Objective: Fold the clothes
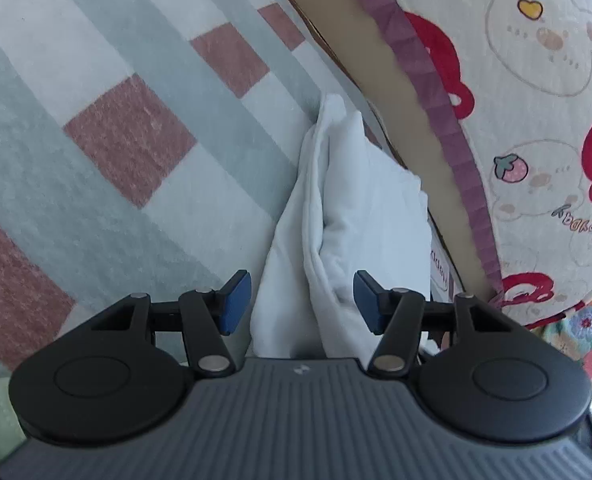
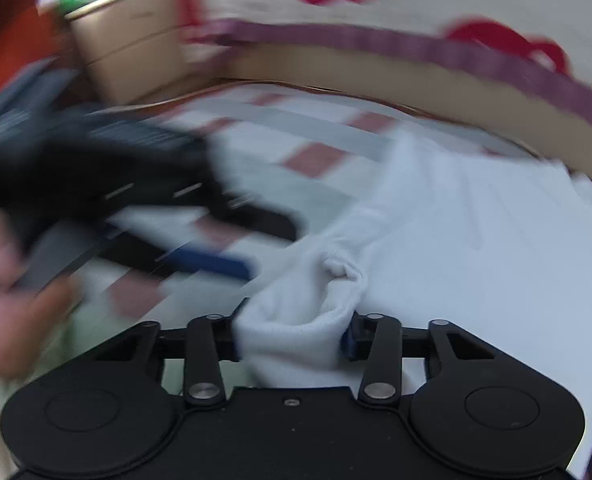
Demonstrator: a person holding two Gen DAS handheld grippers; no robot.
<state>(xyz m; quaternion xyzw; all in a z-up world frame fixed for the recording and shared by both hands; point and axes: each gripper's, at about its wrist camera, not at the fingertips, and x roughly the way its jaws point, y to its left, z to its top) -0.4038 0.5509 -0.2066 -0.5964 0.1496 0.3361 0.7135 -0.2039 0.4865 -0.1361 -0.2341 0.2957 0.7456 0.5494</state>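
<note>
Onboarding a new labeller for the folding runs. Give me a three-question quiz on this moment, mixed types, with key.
1. True or false: the left claw is shut tight, with nothing in it.
2. The white garment lies on: A) a checked rug; B) a wooden table; C) a metal tray.
3. Fill in: the cartoon blanket has a ___ border.

Key:
1. False. Its pads stand apart, with the garment between them.
2. A.
3. Purple.
</note>
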